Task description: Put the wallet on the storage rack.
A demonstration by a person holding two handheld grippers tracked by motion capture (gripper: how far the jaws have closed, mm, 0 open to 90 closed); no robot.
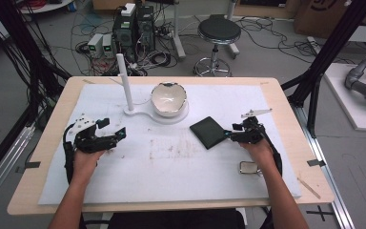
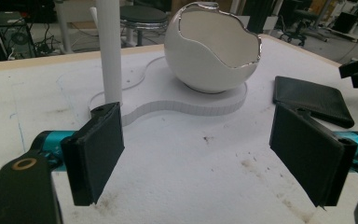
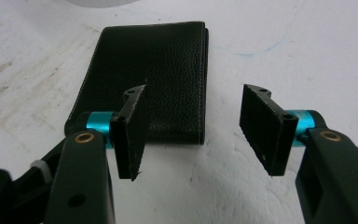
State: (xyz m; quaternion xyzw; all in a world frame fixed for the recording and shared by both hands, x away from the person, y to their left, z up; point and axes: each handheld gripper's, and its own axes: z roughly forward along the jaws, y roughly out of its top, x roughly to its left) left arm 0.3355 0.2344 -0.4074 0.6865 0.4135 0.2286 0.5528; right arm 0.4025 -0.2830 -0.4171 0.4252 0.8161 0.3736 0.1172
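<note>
White padded tabletop (image 1: 171, 162) w/ flat black pebbled-leather wallet (image 3: 154, 70), pale stitching, folded shut; right gripper (image 3: 193, 126) spread at its corner, gripping nothing.

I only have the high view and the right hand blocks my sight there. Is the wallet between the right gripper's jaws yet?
Observer: The right gripper stands open; one jaw is over the wallet, the other over bare mat beside it.
Operator: Is the wallet open or folded?
Observer: Folded shut, lying flat, pale stitching along its edge.
Operator: And the left gripper?
Observer: The left gripper is open with nothing between its jaws, facing the white bowl.
</note>
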